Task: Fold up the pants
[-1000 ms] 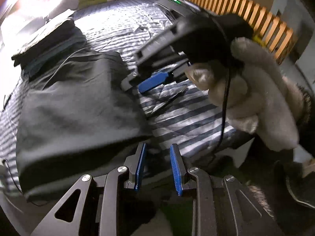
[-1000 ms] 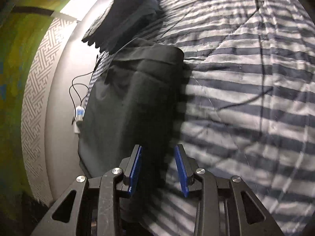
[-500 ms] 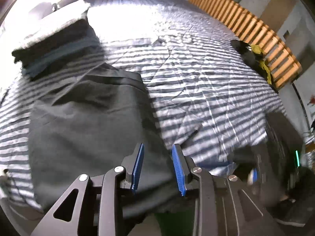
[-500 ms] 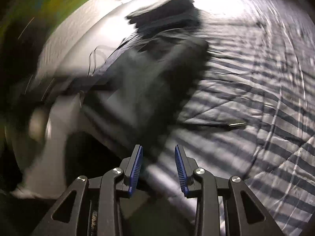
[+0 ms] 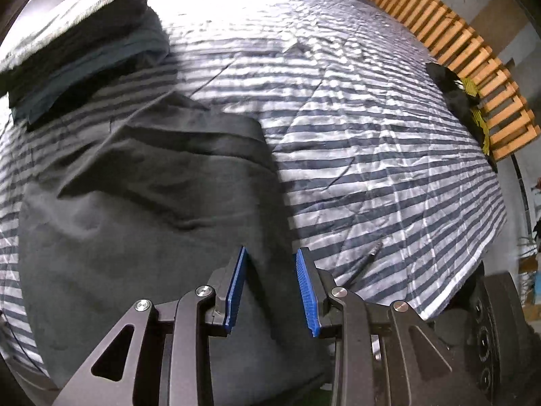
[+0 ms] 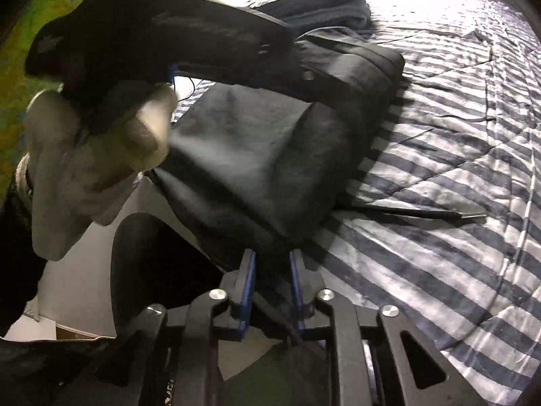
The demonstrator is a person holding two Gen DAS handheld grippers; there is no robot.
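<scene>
- Lying on the striped bedspread (image 5: 389, 155), the dark pants (image 5: 142, 223) sat along the bed's near edge, folded into a thick pad; their near end ran under the claws and out of the bottom of the left wrist view.
- From the right wrist camera, the far part of the pants (image 6: 257, 155) was hidden behind the left claw (image 6: 290, 77), a blurred black body crossing over the cloth; its fingertips could not be made out there.
- A gloved hand (image 6: 91, 155) gripped that tool at the left of the picture, smeared by blur, with a dark sleeve cut off by the frame below it.
- The left claw (image 5: 270, 287) stood with its blue pads apart, hanging over the right edge of the pants; nothing pressed between them.
- The right claw (image 6: 270, 284) had just been closing, its pads drawn close on the near hem, and dark cloth filled the narrow gap; whether they truly pinched it was hard to tell in the shadow.
- A stack of folded clothes (image 5: 77, 50) lay beyond the pants near the bed's far corner, partly washed out by glare.
- A thin dark pen-like stick (image 6: 416, 213) lay on the stripes just right of the pants.
- A wooden slatted rail (image 5: 449, 50) bordered the far side of the bed, with a dark bundle (image 5: 456, 98) against it.
</scene>
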